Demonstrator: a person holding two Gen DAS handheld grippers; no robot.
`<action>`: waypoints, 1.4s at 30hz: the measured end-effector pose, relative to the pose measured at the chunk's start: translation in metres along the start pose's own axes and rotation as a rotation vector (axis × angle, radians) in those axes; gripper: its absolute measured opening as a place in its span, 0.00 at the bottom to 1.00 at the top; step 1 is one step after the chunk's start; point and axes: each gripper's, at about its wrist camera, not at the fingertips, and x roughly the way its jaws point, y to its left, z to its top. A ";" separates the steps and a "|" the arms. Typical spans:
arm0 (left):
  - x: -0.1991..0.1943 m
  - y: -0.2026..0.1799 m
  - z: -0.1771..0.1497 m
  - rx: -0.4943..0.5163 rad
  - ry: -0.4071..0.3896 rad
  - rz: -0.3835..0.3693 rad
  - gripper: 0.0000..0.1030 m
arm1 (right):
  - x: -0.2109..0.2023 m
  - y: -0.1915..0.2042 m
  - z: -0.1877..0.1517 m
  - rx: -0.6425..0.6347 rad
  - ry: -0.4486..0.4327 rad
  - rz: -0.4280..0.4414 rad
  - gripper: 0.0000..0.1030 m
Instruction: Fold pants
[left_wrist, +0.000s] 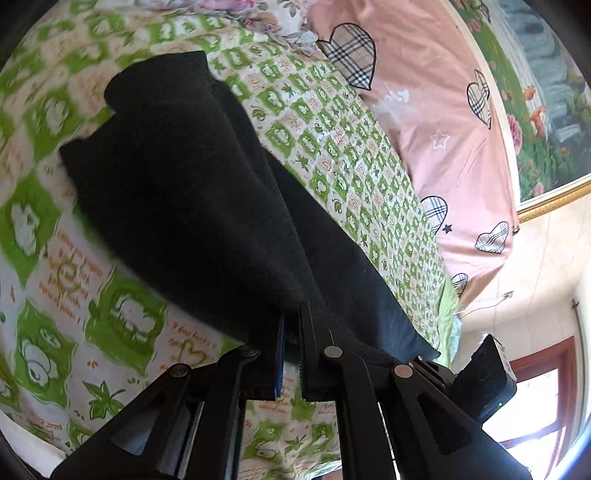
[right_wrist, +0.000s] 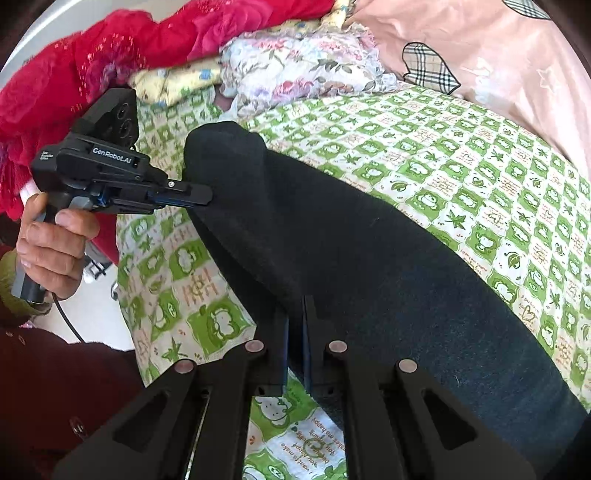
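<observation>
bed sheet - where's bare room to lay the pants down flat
Bare green checked sheet lies between the black pants and the pink heart quilt, and a narrower strip on the near side by the left gripper. The head end is crowded with the floral bedding and red blanket.

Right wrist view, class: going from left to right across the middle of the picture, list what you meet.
Person's hand → left gripper → black pants → green checked bedsheet.
</observation>
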 end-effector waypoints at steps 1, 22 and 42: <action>0.001 0.005 -0.003 -0.002 0.005 -0.001 0.04 | 0.001 0.000 0.000 -0.001 0.006 -0.002 0.06; -0.022 0.021 -0.006 0.033 -0.031 0.099 0.06 | 0.002 0.005 0.004 0.052 0.029 0.031 0.24; -0.026 0.045 0.047 -0.065 -0.057 0.349 0.73 | 0.035 -0.074 0.084 0.300 -0.046 -0.025 0.24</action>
